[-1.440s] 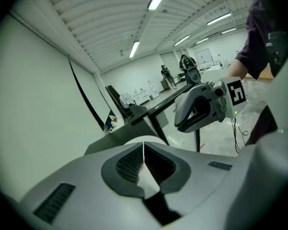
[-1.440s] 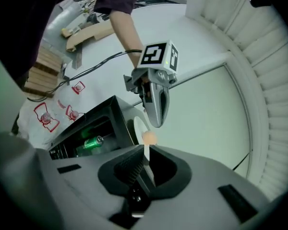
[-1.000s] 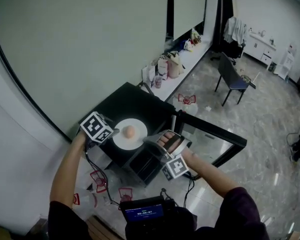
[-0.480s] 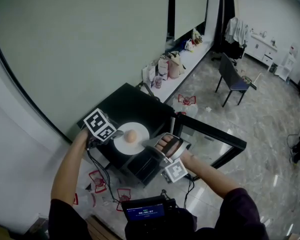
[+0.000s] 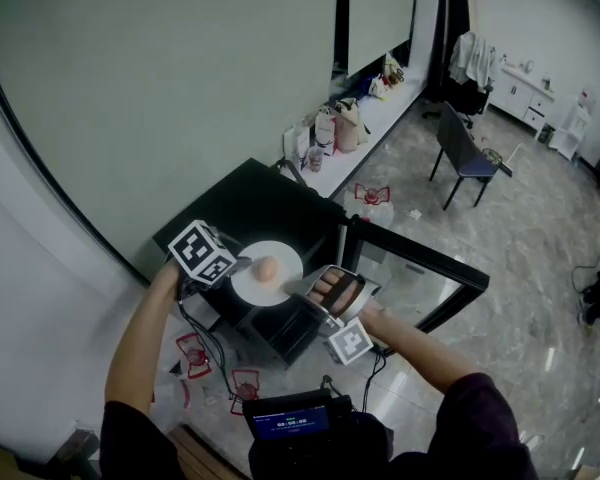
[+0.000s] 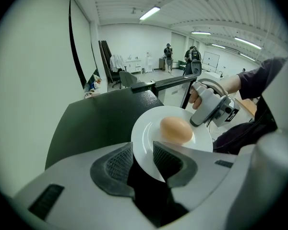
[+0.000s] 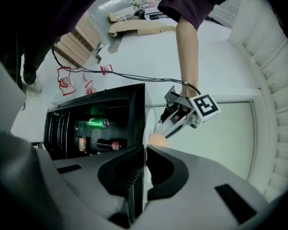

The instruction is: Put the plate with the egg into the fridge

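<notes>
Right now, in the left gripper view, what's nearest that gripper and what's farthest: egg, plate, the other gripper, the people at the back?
1. plate, its near rim held by the left gripper.
2. egg, on the plate's middle.
3. right gripper, at the plate's far right rim, jaws closing on it.
4. people, far back in the room.

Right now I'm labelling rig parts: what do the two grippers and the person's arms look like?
Left gripper and right gripper: grey bodies, dark textured pads, a white cube with black square markers each; black cable on the left. Dark sleeves. The right jaws are closing on the plate.
</notes>
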A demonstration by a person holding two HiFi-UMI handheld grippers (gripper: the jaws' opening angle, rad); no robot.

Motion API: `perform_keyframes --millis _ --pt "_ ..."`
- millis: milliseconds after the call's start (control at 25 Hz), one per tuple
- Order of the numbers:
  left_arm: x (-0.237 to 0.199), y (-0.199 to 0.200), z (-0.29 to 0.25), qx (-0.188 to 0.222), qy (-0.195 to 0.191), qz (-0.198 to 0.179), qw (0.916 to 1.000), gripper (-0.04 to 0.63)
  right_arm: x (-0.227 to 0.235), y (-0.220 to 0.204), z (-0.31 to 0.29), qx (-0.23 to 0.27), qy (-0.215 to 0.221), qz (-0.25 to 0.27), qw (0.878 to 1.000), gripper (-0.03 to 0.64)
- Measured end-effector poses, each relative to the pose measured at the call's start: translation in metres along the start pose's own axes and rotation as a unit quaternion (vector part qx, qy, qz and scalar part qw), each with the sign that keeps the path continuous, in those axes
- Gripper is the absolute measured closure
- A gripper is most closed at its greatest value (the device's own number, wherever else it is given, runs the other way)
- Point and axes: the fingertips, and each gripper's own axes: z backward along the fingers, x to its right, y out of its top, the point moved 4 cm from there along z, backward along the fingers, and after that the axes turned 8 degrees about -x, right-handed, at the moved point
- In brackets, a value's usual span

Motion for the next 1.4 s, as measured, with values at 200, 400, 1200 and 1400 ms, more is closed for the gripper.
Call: perform_keyframes --millis 200,400,1200,1400 --pt "0.006 -0.003 0.016 0.028 0.03 0.011 0.9991 0.483 0.001 0.003 0.002 -0.011 -0.001 0.012 1.0 0.592" --pt "0.03 -0.002 0.051 0.083 0.075 0.015 0.9936 0.485 0.012 0.011 0.015 -0.023 -0.016 0.012 1.0 0.592" --pt "0.235 0.033 0.049 0.311 0.271 0.132 0.9014 0.584 -0.029 -0.031 0.145 -0.077 -0.069 -0.015 0.995 0.595" --pt "0.277 0.031 0.027 0.308 0.3 0.189 0.8827 0.584 -0.061 -0.037 0.18 -0.054 -0.064 -0.005 0.996 0.595"
